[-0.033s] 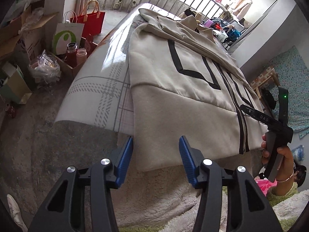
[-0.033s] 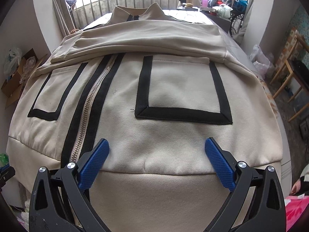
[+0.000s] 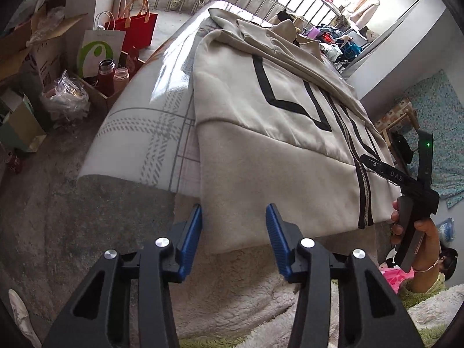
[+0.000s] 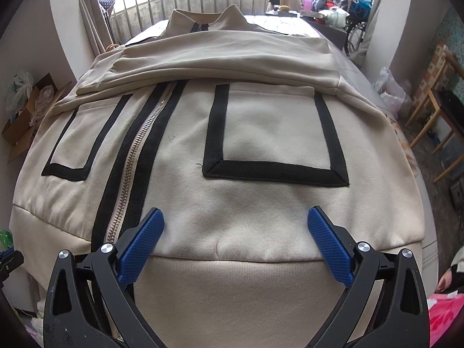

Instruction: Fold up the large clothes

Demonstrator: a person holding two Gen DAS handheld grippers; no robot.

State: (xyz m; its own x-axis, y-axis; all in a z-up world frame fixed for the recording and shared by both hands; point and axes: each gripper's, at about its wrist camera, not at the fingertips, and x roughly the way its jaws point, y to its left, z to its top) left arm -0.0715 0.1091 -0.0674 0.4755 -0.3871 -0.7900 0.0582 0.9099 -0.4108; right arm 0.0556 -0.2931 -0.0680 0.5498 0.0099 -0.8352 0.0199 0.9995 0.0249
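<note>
Left wrist view: your left tool (image 3: pixel 234 229) spread wide, nothing pinched, at near left corner of beige jacket (image 3: pixel 275 133). Jacket lies flat on bed (image 3: pixel 139 133), hem hanging over near edge. Your right tool (image 3: pixel 411 191) visible at far hem corner, finger state unclear here.

Right wrist view: right tool (image 4: pixel 235 240) spread, empty, over hem beside zipper (image 4: pixel 136 156). Sleeves folded across chest.

jacket (image 4: pixel 261 133): beige, black trim | claw pads (image 4: pixel 330 249): blue | bag (image 3: pixel 136 29): red
</note>
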